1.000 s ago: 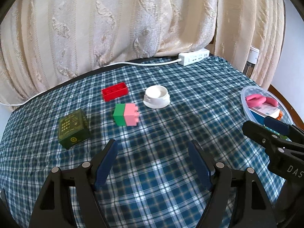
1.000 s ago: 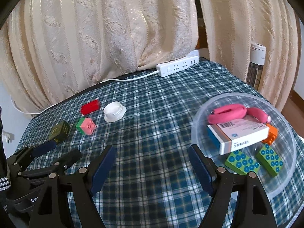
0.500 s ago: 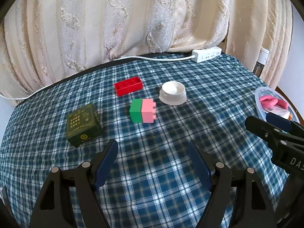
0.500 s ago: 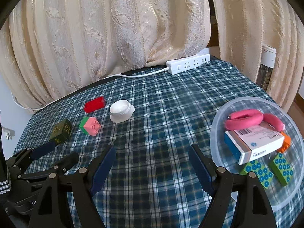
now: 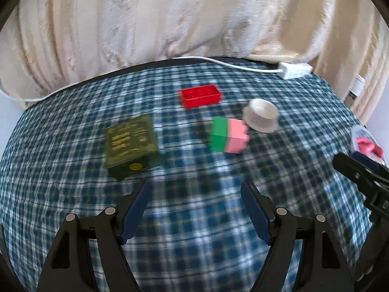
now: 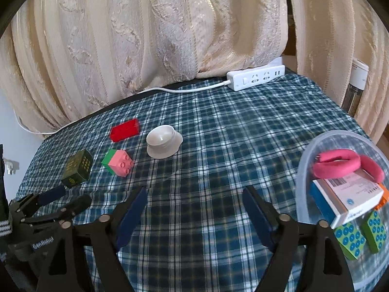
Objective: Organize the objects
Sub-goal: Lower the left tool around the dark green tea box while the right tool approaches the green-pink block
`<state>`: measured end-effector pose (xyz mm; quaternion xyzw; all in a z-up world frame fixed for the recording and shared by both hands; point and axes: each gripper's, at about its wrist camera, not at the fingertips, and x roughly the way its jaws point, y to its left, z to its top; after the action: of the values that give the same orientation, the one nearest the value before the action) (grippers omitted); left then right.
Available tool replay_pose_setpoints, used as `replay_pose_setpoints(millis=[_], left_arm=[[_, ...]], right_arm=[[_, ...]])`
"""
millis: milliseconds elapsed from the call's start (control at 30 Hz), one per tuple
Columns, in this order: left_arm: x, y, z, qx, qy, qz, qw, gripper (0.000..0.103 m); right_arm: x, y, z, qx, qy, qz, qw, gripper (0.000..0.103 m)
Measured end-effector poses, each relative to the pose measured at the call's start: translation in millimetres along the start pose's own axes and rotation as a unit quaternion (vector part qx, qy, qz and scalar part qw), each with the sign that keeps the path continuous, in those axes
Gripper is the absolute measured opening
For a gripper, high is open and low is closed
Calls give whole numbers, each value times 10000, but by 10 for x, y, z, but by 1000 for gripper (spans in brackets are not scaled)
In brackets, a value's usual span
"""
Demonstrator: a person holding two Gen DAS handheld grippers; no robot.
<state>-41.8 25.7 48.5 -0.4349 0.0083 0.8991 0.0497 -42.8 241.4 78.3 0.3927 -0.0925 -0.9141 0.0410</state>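
On the blue plaid cloth lie a dark green box (image 5: 131, 146), a green and pink brick (image 5: 228, 135), a red brick (image 5: 200, 96) and a small white bowl (image 5: 261, 116). My left gripper (image 5: 195, 187) is open and empty, hovering just short of the box and the green and pink brick. My right gripper (image 6: 194, 194) holds nothing and its jaws are opening over bare cloth. To its right stands a clear bowl (image 6: 304, 170) holding a pink ring (image 6: 338, 165), a medicine box (image 6: 350, 199), blue-dotted green bricks (image 6: 350, 241) and an orange brick (image 6: 383, 197).
A white power strip (image 6: 255, 80) with its cable lies at the far edge of the cloth, under cream curtains. A white-capped bottle (image 6: 357, 85) stands behind the right curtain. The left gripper (image 6: 65, 198) shows at the lower left of the right wrist view.
Both grippers have moved forward and leftward over the cloth. The dark green box and the bricks now sit nearer the left gripper, and the clear bowl has slid toward the right edge.
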Motion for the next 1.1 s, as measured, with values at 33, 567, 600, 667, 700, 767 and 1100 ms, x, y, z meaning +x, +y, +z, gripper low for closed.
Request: replay_pose_setpoints(millis=[33, 567, 600, 667, 700, 767, 1100], left_arm=[[18, 63, 12, -79, 7, 31, 10000, 77], [281, 732, 208, -1016, 101, 16, 9948, 78], [288, 731, 220, -1011, 104, 20, 9948, 78], [321, 733, 248, -975, 116, 46, 9952, 78], [339, 733, 259, -965, 126, 64, 9952, 78], [376, 757, 271, -982, 155, 110, 9950, 78], [585, 813, 269, -1021, 252, 45, 9944, 78]], right_arm=[[26, 6, 4, 7, 16, 14, 10000, 92], [301, 96, 98, -6, 218, 151, 9996, 92], [313, 102, 106, -11, 226, 155, 9996, 92], [340, 120, 125, -28, 245, 154, 9996, 92], [354, 134, 139, -36, 260, 156, 9995, 92], [368, 165, 166, -65, 280, 178, 9994, 92], [529, 456, 242, -322, 390, 416, 9979, 92]])
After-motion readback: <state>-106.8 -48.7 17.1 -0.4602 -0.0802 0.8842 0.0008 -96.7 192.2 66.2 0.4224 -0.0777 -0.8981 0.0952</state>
